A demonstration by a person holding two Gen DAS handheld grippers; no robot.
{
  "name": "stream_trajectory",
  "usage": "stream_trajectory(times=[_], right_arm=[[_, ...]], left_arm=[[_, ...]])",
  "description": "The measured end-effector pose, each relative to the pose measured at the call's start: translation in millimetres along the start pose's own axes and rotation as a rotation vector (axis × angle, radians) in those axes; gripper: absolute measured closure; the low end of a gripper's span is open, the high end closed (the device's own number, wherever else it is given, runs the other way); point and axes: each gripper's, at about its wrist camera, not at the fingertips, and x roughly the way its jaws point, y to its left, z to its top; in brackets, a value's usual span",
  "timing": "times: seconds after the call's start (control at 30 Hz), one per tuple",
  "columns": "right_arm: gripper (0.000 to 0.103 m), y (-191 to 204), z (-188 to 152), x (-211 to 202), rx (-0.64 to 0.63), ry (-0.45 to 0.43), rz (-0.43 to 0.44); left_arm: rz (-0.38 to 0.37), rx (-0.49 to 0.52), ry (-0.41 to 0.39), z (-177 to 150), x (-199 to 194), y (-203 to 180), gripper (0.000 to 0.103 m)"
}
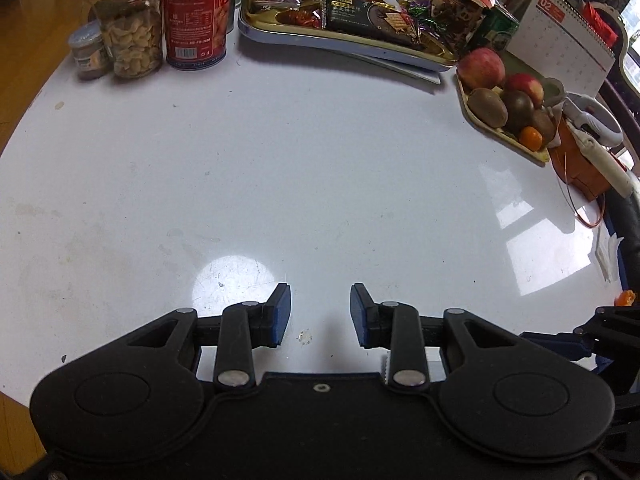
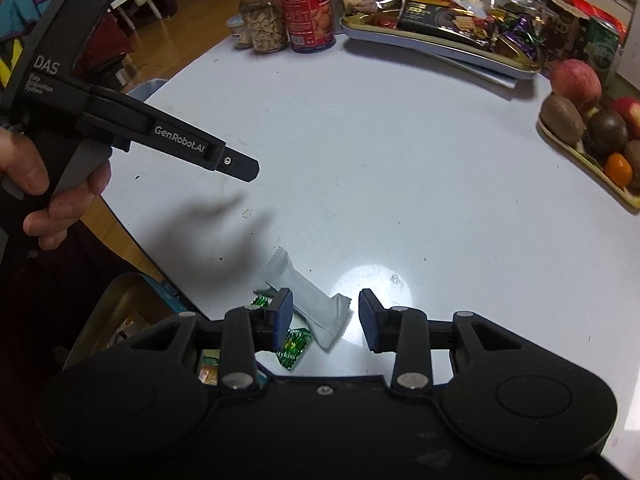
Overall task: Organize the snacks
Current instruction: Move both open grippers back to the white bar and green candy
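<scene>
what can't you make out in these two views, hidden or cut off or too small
- Right wrist view: the green candy wrapper is partly hidden by the right gripper, so its print is unreadable.
- Right wrist view: the container below the table edge is covered by the gripper body.
- Left wrist view: the calendar numbers are too small.

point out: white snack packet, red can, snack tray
white snack packet (image 2: 308, 294): right wrist view, middle of the wrapper, on the table near the right gripper's fingers.
red can (image 2: 308, 8): right wrist view, label on its side.
snack tray (image 1: 320, 42): left wrist view, its near rim.
</scene>
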Motion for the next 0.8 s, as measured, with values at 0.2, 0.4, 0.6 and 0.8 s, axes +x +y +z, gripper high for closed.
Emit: stream_trajectory(times=[0.2, 0.4, 0.6, 0.8], right_arm=[[0.064, 8, 1, 9, -0.158, -0.01, 0.07], [0.064, 7, 0, 17, -0.213, 0.004, 0.136], [0.064, 16, -1, 27, -0.323, 0.023, 0.129], [0.064, 30, -2, 57, -0.441, 0.082, 0.021]], left_arm=[[0.015, -0.037, -0.006, 3, -2, 5, 0.062], [0.025, -0.069, 0.02, 4, 3, 8, 0.062], [0.01, -0.068, 0.032, 3, 3, 5, 0.062], [0.003, -0.059, 0.045, 4, 5, 4, 0.062]])
